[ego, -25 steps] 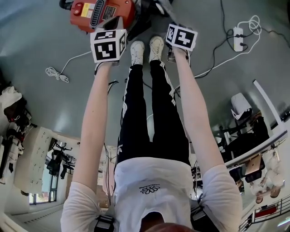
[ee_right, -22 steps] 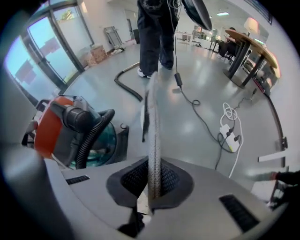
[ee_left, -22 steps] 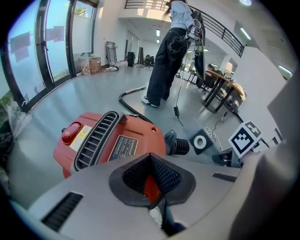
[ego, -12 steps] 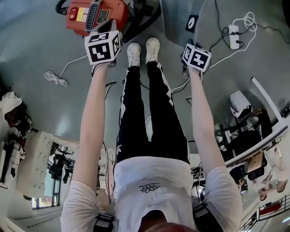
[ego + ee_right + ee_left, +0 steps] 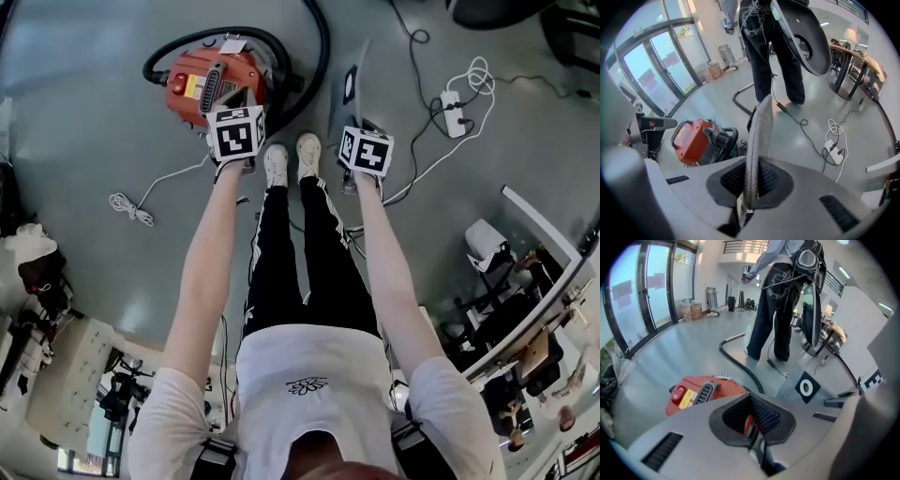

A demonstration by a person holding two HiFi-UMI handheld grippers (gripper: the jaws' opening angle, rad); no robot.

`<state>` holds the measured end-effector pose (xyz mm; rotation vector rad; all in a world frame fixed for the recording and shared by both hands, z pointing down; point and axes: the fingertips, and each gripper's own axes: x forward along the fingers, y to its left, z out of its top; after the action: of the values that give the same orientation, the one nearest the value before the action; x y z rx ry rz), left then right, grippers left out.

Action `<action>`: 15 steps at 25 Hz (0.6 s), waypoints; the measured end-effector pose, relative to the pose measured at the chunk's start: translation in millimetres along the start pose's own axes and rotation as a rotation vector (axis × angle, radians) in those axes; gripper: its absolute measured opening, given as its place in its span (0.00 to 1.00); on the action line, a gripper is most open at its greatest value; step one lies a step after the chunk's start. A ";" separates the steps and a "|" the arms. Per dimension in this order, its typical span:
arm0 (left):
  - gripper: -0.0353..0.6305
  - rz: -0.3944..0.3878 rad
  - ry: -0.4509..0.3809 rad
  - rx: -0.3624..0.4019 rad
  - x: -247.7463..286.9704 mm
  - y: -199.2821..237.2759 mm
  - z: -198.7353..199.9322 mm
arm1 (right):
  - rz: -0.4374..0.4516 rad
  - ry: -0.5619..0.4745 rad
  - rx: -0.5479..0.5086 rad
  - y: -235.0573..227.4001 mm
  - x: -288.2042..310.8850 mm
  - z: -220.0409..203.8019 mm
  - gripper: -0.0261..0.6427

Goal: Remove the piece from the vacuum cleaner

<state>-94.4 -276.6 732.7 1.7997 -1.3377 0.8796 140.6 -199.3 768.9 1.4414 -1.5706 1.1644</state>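
Note:
The red vacuum cleaner (image 5: 211,82) lies on the grey floor ahead of my feet, ringed by its black hose (image 5: 322,56); it also shows in the left gripper view (image 5: 701,392) and the right gripper view (image 5: 691,140). My right gripper (image 5: 750,180) is shut on a thin flat grey piece (image 5: 759,136) that stands up edge-on between its pads. In the head view this piece (image 5: 351,82) carries a black square with a white ring and sits beyond the right gripper (image 5: 361,129). My left gripper (image 5: 751,401) hangs above the vacuum's near side, jaws together with nothing in them (image 5: 240,105).
A white power strip (image 5: 452,100) with looped cables lies on the floor at the right. A white cord coil (image 5: 127,204) lies at the left. Another person (image 5: 776,310) stands beyond the hose. Desks and chairs crowd the right side (image 5: 497,244).
Both grippers have risen from the floor, the right more than the left. The right one has carried the grey piece up and away from the vacuum, which now shows whole.

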 end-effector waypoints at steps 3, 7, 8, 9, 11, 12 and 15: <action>0.06 -0.026 -0.059 0.001 -38.3 -12.8 27.6 | 0.023 -0.032 0.010 15.0 -31.7 6.9 0.07; 0.06 -0.054 -0.222 -0.056 -90.1 -14.5 95.0 | 0.042 -0.163 0.018 33.6 -80.8 58.1 0.07; 0.06 -0.061 -0.263 -0.069 -105.3 -15.6 110.4 | 0.051 -0.197 0.012 39.0 -96.6 71.1 0.07; 0.06 -0.069 -0.297 -0.075 -122.2 -17.8 122.6 | 0.063 -0.225 0.003 45.2 -114.0 80.5 0.07; 0.06 -0.086 -0.349 -0.077 -160.8 -25.1 136.8 | 0.095 -0.265 -0.022 59.7 -153.4 89.3 0.07; 0.06 -0.094 -0.372 -0.078 -181.5 -29.1 141.4 | 0.112 -0.284 -0.037 67.5 -175.0 92.0 0.07; 0.06 -0.122 -0.470 -0.092 -244.6 -39.0 161.6 | 0.172 -0.368 -0.065 91.6 -240.8 112.4 0.07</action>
<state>-96.1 -289.3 437.3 2.0668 -1.5011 0.3303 92.0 -219.2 492.8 1.5668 -1.9982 0.9686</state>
